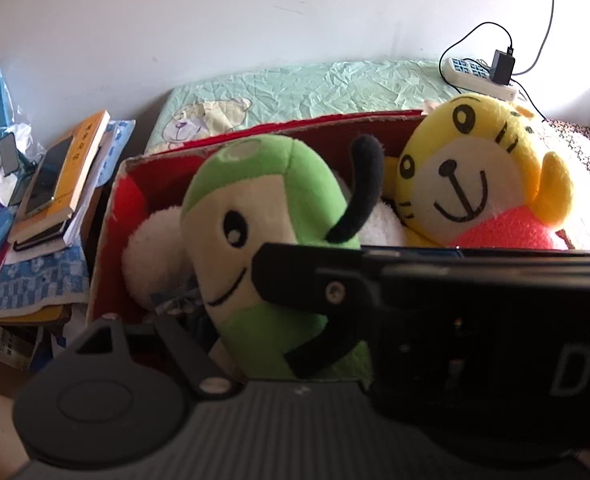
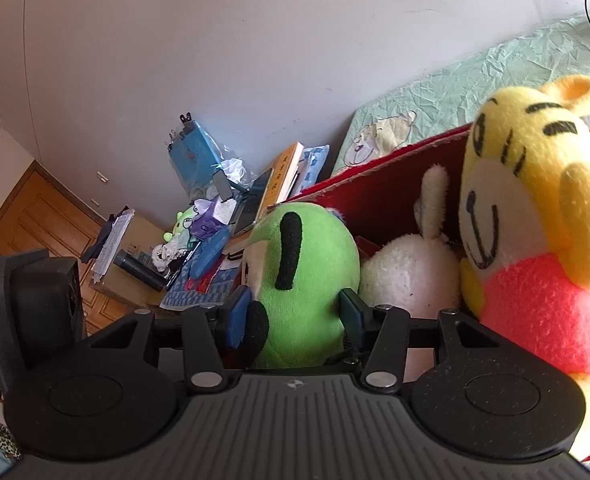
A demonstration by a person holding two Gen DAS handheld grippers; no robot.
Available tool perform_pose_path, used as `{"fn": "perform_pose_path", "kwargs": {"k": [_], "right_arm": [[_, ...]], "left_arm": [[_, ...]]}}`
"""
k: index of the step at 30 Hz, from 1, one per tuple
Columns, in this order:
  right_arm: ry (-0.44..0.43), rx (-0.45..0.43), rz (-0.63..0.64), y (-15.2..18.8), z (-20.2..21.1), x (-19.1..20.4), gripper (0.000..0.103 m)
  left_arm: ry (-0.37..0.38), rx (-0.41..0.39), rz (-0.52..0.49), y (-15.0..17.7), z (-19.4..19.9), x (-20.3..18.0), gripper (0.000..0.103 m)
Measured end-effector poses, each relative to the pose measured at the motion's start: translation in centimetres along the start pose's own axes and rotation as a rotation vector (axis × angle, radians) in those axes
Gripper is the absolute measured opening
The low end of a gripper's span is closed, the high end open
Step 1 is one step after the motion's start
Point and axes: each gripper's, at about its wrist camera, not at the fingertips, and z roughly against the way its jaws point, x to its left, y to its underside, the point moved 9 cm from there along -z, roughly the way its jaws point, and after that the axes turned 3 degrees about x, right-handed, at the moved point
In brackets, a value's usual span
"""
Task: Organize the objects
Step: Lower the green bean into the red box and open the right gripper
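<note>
A green plush toy (image 1: 255,200) (image 2: 307,264) with a cream face stands in a red cardboard box (image 1: 255,132) (image 2: 375,168). My right gripper (image 2: 295,314) is shut on it, with one blue pad (image 2: 237,316) pressing into each side. Beside it in the box are a yellow tiger plush (image 1: 475,176) (image 2: 535,200) and a white plush (image 1: 155,248) (image 2: 411,276). My left gripper (image 1: 295,300) points down at the green toy from close by. Its left finger (image 1: 175,300) is beside the toy. Its other finger is hidden behind the right gripper's black housing (image 1: 495,320).
Left of the box, a stack of books with a phone (image 1: 59,184) lies on a blue checked cloth (image 1: 35,276) amid clutter. Behind the box is a bed with a green sheet (image 1: 315,88) and a power strip (image 1: 479,72). A wooden door (image 2: 35,220) stands far left.
</note>
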Motion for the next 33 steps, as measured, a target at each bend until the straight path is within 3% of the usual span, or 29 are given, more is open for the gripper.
{"fn": "perform_pose_path", "kwargs": {"k": [12, 23, 33], "right_arm": [[0.06, 0.028, 0.019, 0.5, -0.9, -1.8, 0.049], [0.017, 0.006, 0.027, 0.5, 1.1, -1.5, 0.05], [-0.044, -0.02, 0.025, -0.4, 3.7, -1.8, 0.05]], "left_arm": [[-0.019, 0.026, -0.014, 0.1, -1.9, 0.0, 0.082], [-0.023, 0.043, -0.01, -0.1, -1.4, 0.5, 0.09], [-0.088, -0.003, 0.016, -1.2, 1.7, 0.3, 0.093]]}}
